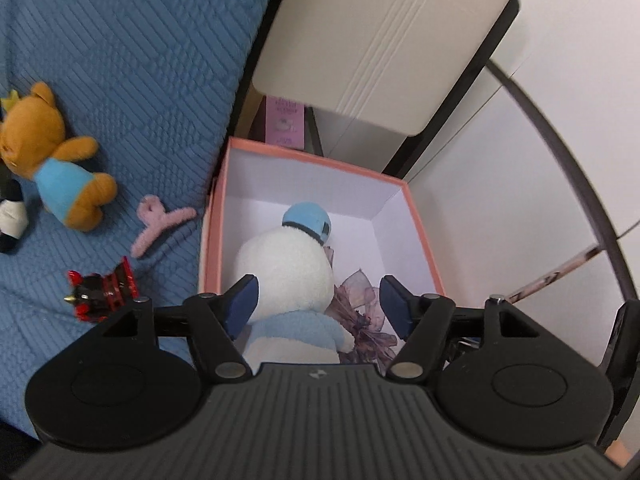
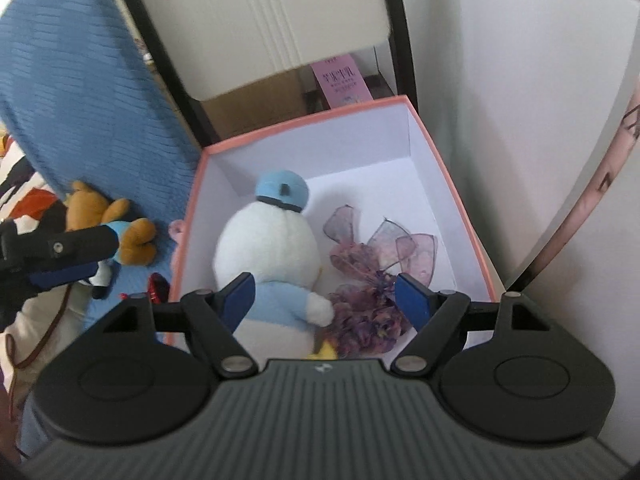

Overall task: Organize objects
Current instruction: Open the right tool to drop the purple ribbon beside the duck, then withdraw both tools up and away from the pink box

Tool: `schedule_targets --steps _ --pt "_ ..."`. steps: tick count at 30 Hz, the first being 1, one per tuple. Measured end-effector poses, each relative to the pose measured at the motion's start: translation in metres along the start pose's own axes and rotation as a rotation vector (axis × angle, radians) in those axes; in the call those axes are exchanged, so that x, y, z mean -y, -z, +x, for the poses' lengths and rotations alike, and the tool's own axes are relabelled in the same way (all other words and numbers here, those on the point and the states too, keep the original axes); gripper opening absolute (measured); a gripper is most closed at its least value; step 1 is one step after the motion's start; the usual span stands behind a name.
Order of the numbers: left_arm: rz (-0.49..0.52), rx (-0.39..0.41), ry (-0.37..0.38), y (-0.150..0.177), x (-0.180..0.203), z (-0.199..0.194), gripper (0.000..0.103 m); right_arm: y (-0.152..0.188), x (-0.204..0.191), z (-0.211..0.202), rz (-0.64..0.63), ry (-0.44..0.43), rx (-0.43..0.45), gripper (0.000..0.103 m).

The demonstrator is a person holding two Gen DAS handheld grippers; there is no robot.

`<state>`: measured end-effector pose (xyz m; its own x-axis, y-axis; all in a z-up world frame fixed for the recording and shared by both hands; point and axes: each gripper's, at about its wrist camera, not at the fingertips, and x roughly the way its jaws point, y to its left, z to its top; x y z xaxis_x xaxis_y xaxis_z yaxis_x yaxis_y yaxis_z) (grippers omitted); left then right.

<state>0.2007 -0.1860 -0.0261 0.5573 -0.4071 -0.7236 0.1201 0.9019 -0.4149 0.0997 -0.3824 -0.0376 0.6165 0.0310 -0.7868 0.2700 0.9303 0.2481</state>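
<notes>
Plainly, both grippers hang over one box, neither gripping anything.
Left gripper [image 1: 317,304]: jaws parted, pads clear of everything; seen from its own camera the white plush and the ribbon bundle lie below, between the fingers, untouched.
Right gripper [image 2: 325,300]: jaws spread wide, nothing held; its blue pads stand free above the box contents.
Pose: both point steeply down into the box; the left one also shows at the left edge of the right wrist view, above the blue cover.
Pink box [image 1: 424,236]: open, white inside, standing beside the blue quilted cover [image 1: 132,80].
White plush [image 1: 288,268]: lying in the box, blue cap and blue top, back turned up.
Purple ribbon bundle [image 2: 368,272]: in the box, touching the plush's right side.
Outside the box: brown bear plush [image 1: 52,160], pink fuzzy hair clip [image 1: 160,220] and red-and-black toy [image 1: 102,294] on the cover.
Writing: a pink card [image 2: 342,82] behind the box carries print, too blurred to read.
</notes>
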Motion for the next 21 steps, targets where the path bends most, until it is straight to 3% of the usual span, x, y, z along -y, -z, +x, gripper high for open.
schedule_targets --steps 9,21 --pt "0.003 0.092 0.024 0.014 -0.016 -0.08 0.078 0.018 -0.041 -0.057 -0.044 -0.025 0.053 0.079" --pt "0.011 0.144 0.033 0.045 -0.051 -0.158 0.079 0.057 -0.1 -0.106 -0.095 -0.06 0.098 0.079"
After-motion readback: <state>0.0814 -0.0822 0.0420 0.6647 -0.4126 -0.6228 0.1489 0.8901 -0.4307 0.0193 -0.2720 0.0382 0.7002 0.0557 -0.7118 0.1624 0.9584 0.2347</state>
